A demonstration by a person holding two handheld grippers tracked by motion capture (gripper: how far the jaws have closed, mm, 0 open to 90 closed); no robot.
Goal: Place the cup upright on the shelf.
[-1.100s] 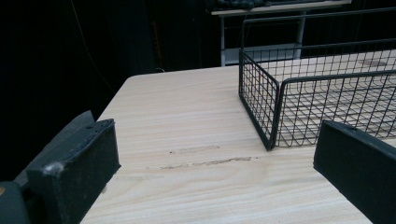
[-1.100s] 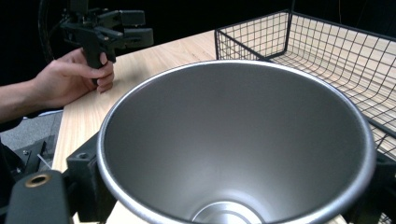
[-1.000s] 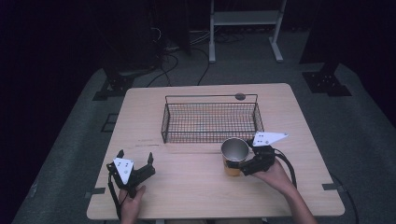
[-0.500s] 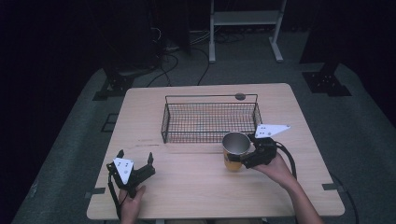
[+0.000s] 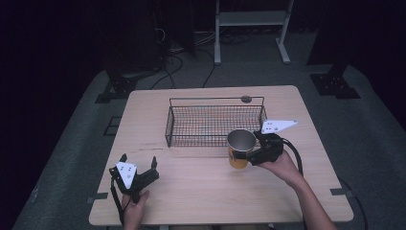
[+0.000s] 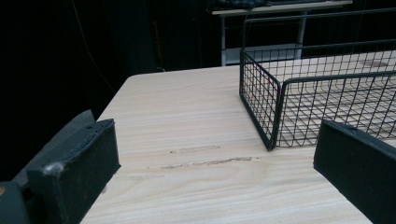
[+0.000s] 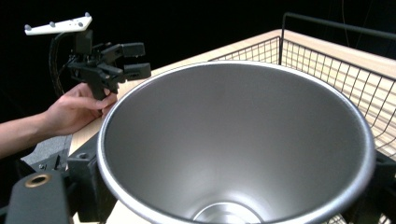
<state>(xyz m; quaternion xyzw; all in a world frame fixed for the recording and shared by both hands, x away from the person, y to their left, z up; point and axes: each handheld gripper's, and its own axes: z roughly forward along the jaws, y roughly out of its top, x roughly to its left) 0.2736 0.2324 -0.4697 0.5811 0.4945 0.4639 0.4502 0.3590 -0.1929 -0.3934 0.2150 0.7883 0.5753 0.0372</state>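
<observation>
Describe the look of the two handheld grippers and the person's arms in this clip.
Both are black two-jaw tools with flat, block-like jaws. The left gripper and the right gripper each carry a pale three-cornered plate with small dots on top, and a black cable loops from each. The forearms are bare; no sleeves or gloves are visible.

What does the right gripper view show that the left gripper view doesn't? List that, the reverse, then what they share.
Right gripper view, not the left one: the steel cup, its bare inside clasped between that view's own jaws, and the left gripper held in a hand. Left gripper view, not the right one: scuff marks on the wood between wide-apart jaws. Both: the black wire basket and the wooden table.
</observation>
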